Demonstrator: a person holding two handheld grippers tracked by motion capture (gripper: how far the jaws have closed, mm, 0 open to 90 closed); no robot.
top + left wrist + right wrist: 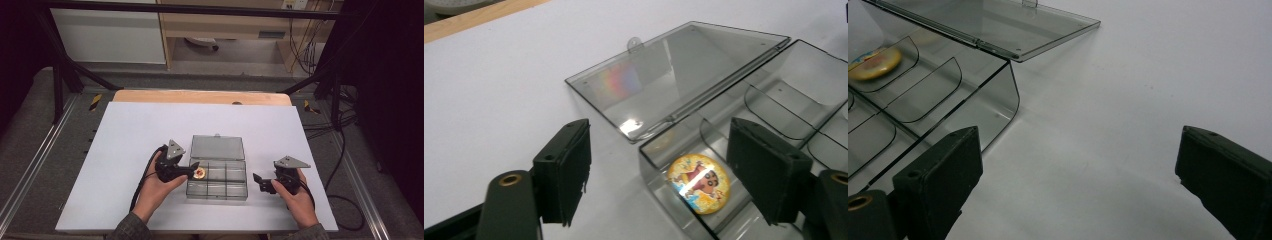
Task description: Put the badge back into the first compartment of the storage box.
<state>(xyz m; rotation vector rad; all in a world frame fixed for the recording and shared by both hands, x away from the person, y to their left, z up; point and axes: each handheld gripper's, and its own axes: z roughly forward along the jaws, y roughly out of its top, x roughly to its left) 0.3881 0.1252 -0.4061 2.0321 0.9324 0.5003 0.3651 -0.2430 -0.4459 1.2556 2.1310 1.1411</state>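
Observation:
A clear grey plastic box (217, 193) with several compartments stands open mid-table, its lid (217, 148) folded flat behind it. A round yellow cartoon badge (699, 183) lies in the box's back left compartment, and it also appears far off as the badge (875, 64) in the right gripper view. My left gripper (194, 170) sits at the box's left end, open, its jaws either side of the badge (200, 173) without pressing it. To the right of the box (998, 105), my right gripper (260, 182) stands open over bare table.
The white table top (130, 150) has free room on all sides of the box. A wooden strip (200, 96) runs along the far edge. Black frame bars and cables stand beyond the table at both sides.

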